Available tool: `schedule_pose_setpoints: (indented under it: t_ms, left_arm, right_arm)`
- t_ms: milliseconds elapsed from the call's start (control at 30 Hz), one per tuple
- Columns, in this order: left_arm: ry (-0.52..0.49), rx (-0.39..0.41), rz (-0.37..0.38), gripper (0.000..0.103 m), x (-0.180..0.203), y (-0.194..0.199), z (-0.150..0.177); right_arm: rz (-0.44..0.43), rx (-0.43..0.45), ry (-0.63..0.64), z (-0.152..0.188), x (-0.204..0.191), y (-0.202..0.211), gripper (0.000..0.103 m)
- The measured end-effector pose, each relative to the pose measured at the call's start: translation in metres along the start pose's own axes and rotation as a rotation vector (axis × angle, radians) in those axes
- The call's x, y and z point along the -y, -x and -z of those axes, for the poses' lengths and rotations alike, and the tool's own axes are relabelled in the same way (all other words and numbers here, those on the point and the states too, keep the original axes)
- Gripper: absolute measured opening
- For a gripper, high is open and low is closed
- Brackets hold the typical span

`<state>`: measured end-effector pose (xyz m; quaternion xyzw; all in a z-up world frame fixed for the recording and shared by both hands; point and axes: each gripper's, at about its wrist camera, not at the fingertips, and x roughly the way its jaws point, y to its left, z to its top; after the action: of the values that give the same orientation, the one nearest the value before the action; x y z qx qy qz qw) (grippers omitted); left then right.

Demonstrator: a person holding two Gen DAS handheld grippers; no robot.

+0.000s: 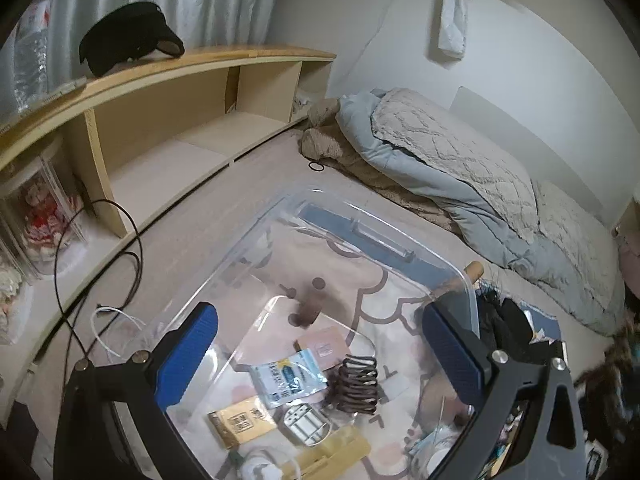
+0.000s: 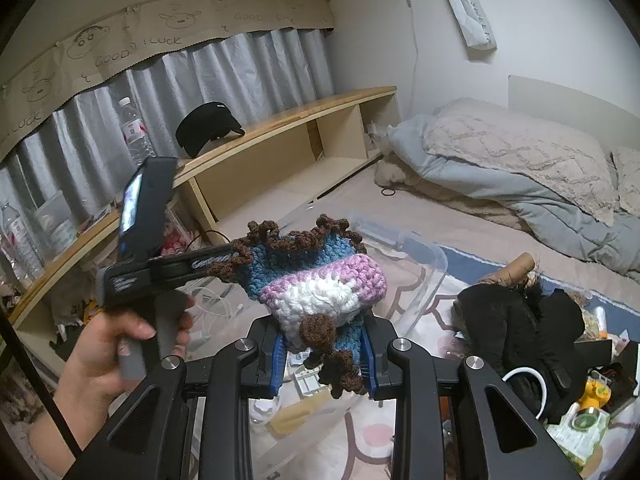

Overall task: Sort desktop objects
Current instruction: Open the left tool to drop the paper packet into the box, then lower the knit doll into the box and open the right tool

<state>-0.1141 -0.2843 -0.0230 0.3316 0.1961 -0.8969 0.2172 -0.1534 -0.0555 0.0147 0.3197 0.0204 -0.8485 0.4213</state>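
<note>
I am in a home bedroom: a bed [image 2: 500, 216] with a rumpled quilt [image 2: 516, 160] along the white wall, a low wooden shelf [image 2: 280, 120] beside the bed, and grey curtains [image 2: 240, 68] above that shelf.

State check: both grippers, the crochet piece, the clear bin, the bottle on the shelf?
left gripper: open wide, nothing between its fingers, above the bin.
right gripper: shut on the crochet piece.
crochet piece: held up off the floor, crumpled.
clear plastic bin: lid off, small items lying on its floor.
water bottle: upright on the shelf, capped.
</note>
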Motion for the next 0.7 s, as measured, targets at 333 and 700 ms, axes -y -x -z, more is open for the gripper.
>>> schedule_pose_setpoints:
  t_ms: [333, 700]
  left_arm:
    - [-0.071, 0.027, -0.009, 0.103, -0.012, 0.041, 0.022]
    - [-0.091, 0.13, -0.036, 0.103, -0.037, 0.093, 0.031]
  right_arm:
    - [-0.025, -0.015, 0.009, 0.001, -0.016, -0.015, 0.03]
    - [-0.066, -0.114, -0.002, 0.015, -0.037, -0.054, 0.03]
